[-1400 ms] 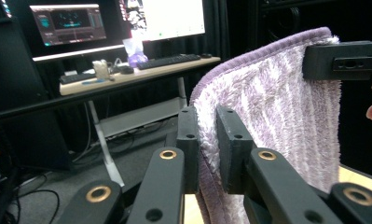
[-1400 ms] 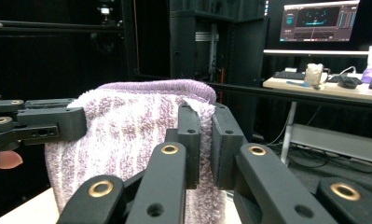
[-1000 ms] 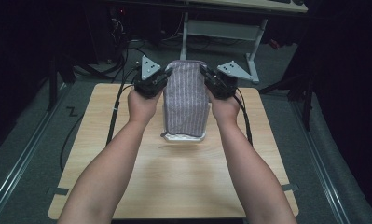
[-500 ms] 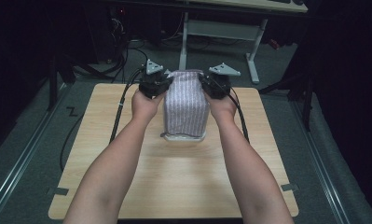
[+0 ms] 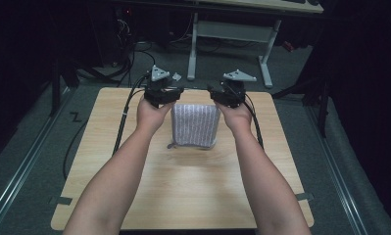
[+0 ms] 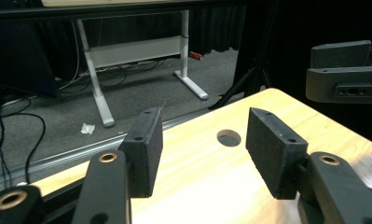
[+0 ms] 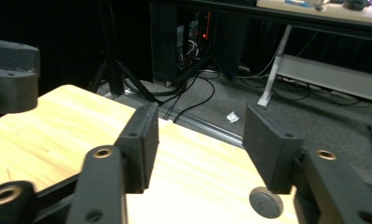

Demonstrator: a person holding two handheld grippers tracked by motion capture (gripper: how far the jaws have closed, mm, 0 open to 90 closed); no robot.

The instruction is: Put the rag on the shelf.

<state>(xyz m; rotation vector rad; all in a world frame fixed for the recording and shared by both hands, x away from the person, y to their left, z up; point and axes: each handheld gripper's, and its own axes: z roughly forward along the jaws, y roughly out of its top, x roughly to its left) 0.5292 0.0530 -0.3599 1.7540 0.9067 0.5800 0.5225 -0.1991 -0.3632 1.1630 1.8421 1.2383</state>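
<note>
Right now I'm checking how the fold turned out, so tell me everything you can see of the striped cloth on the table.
The striped cloth is a soft fabric with fine grey and white stripes, folded into a compact, roughly square stack with layered edges showing along its near side. It lies flat on the wooden table, toward the far middle, between the person's two hands. Nothing grips it: the left gripper and right gripper sit at its far corners with jaws just opened and empty.
</note>
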